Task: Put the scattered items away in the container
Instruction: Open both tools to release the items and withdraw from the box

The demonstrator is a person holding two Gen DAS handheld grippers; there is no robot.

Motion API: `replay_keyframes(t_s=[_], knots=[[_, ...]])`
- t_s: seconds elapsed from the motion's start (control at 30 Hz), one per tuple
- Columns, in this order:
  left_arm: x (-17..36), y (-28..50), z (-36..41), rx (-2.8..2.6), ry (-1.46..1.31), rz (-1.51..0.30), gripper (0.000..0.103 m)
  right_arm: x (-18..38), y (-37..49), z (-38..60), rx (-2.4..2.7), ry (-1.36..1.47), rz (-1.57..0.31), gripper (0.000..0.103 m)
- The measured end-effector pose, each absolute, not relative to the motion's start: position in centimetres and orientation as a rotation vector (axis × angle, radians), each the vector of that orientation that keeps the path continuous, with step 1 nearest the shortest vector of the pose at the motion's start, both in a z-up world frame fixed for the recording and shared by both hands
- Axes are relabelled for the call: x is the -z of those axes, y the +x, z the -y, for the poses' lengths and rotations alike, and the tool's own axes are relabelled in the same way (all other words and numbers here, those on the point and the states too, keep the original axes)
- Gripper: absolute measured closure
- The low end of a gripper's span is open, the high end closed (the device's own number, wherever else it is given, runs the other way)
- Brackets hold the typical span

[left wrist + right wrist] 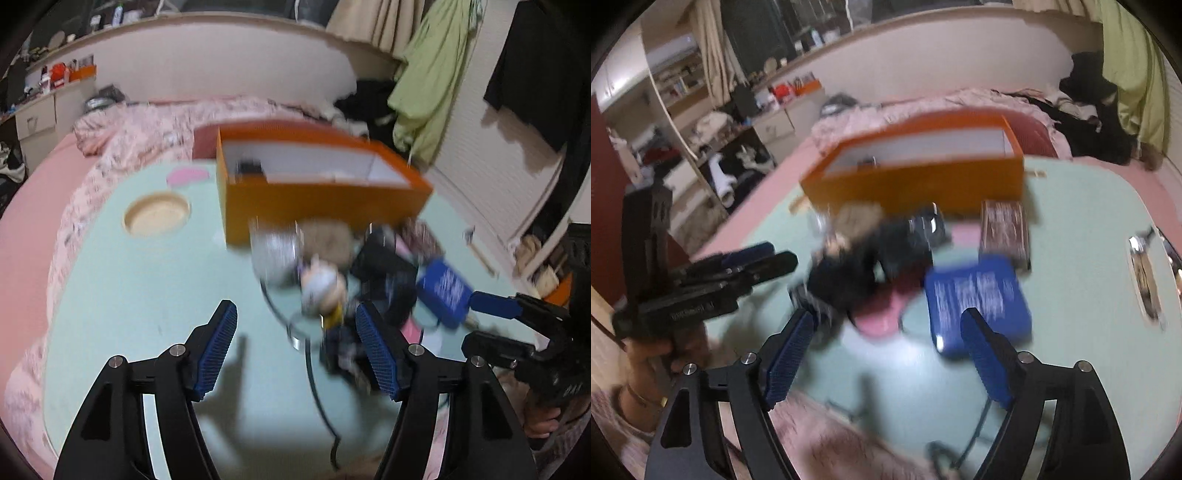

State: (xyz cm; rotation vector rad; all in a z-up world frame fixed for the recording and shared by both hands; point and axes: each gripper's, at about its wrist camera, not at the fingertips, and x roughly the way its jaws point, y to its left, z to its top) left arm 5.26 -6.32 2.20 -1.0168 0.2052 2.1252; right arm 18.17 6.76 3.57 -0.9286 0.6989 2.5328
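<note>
An open orange box (317, 195) stands on the pale green table (147, 295), with a dark item inside; it also shows in the right wrist view (916, 181). In front of it lies a blurred pile: a silver pouch (275, 254), a small doll (321, 288), black items (384, 258), a patterned box (1004, 229) and a blue box (979, 299). My left gripper (297, 332) is open and empty just left of the pile. My right gripper (886, 336) is open and empty, its right finger over the blue box's near edge.
A round wooden coaster (157, 214) and a pink card (186, 176) lie left of the orange box. A black cable (317, 387) runs across the table. A metal clip (1143, 273) lies at the right. A pink bed (29, 229) surrounds the table.
</note>
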Motion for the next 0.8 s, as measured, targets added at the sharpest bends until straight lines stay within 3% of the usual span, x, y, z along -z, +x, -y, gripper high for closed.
replay_keyframes(t_s=[0.1,0.13,0.2,0.3,0.5,0.8], knots=[[-0.9,5.8,7.0,-2.141,-1.042,-0.197,0.035,-2.1,19.0,-5.3,-2.467,-0.937,-0.61,0.02],[-0.6,6.0,7.2,-2.142,-1.046,-0.182,0.03,-1.5,19.3,-5.0,-2.437,-0.927,-0.586,0.019],[-0.4,6.1,7.6,-2.146,-1.027,-0.159,0.021,-0.7,20.1,-4.3,-2.385,-0.865,-0.518,0.009],[-0.4,6.4,7.4,-2.162,-1.02,-0.187,0.02,-0.3,19.8,-3.9,-2.351,-0.864,-0.455,0.005],[-0.1,7.0,6.4,-2.181,-1.001,-0.286,0.015,0.0,19.0,-4.6,-2.319,-0.881,-0.44,0.002],[-0.1,6.9,6.6,-2.178,-0.999,-0.281,0.015,-1.7,19.3,-6.9,-2.313,-0.834,-0.545,0.002]])
